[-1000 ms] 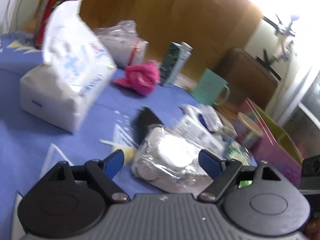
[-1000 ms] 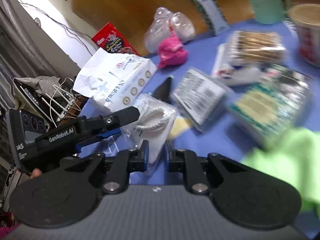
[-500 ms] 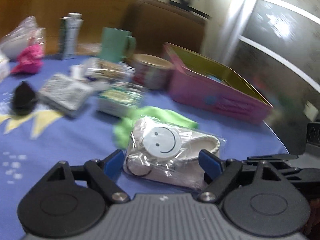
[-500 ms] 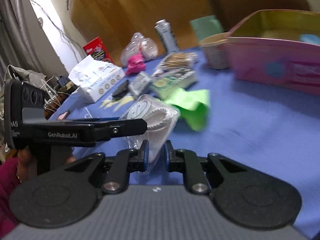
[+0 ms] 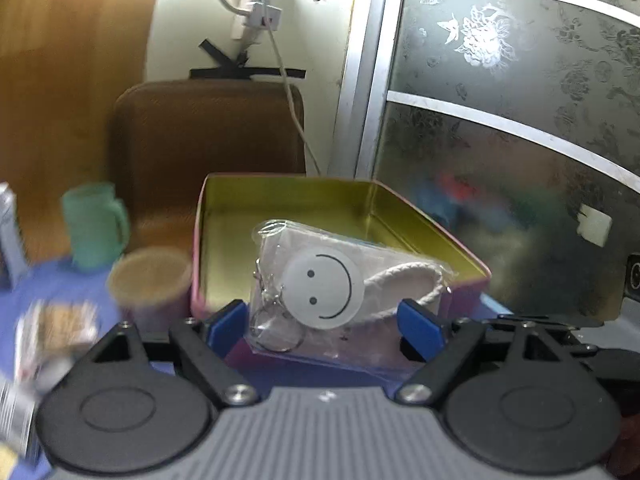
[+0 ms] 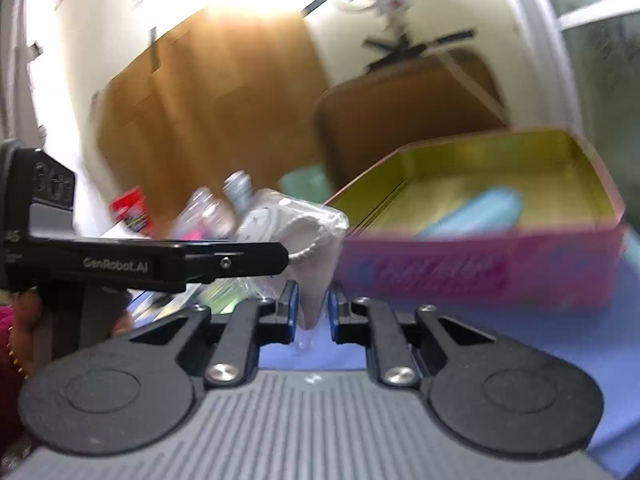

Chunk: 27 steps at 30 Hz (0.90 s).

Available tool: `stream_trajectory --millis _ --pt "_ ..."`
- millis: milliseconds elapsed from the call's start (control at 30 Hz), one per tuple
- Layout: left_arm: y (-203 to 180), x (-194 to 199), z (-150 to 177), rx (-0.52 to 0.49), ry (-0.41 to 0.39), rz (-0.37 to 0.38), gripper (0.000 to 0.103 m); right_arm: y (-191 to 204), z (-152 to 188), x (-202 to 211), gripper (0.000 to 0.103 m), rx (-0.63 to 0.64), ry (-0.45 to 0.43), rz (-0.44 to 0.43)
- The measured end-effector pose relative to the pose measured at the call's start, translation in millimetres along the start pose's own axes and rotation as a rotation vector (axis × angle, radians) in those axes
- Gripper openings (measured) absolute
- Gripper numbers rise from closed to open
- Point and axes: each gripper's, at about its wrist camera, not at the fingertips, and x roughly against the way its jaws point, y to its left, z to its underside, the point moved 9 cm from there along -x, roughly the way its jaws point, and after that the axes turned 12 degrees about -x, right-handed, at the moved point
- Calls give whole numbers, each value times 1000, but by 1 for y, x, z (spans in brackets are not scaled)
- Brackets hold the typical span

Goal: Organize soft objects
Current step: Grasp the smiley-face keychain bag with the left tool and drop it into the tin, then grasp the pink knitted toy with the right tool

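**Smiley pouch pinched by right tongs, hanging just short of the tin**

Right gripper (image 6: 313, 312): blue pads pressed onto the bottom corner of the clear plastic bag holding a white fabric pouch with a smiley-face disc (image 5: 320, 284). That pinch carries it. Left gripper (image 5: 324, 322): jaws spread wide either side of the bag, no visible contact; it only flanks.

Handling, as a judgement: light, soft, limp. The film looks slippery, so a corner pinch could creep. The metal key ring at the lower left and the braided cord on the right would swing. Better hold: deeper, on the fabric body rather than loose film.

Orientation: in the left wrist view the long axis runs roughly left-right, tilted slightly down to the right, with the smiley face rotated sideways and facing the camera. In the right wrist view it stands up from the pinch and leans left.

Location: in the air, near the front wall of the pink rectangular tin with gold interior (image 6: 480, 268), not yet over it. A pale blue soft item (image 6: 476, 210) lies inside. Blue tablecloth (image 6: 540, 332) below; green mug (image 5: 94, 224) and round lidded tub (image 5: 150, 284) left of the tin. Both views are motion-blurred.
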Motion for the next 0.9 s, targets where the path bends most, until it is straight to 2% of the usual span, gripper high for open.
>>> stream_trajectory --millis 133,267,433,533,633,733,800,900 --pt "18 -42 -17 61 19 -8 84 -26 -28 -32 18 -47 -8 32" --pt "37 -67 -17 125 41 -45 86 -48 -42 -61 20 -72 13 24" --pt "45 -82 -9 134 63 -76 86 -65 -47 -90 25 -24 -18 155" --pt "42 -66 -6 131 41 -56 86 -80 -49 -90 32 -63 -59 232" --pt "42 -34 0 118 -3 -46 89 -81 -52 -71 32 -109 -123 224" --pt "47 10 23 96 -31 -59 89 -66 -50 -54 32 -97 -172 185" --pt "60 41 45 87 -37 -93 90 -43 -46 -56 32 -63 -168 143" --pt "98 82 89 105 -3 -218 91 0 -25 -74 32 9 -86 55"
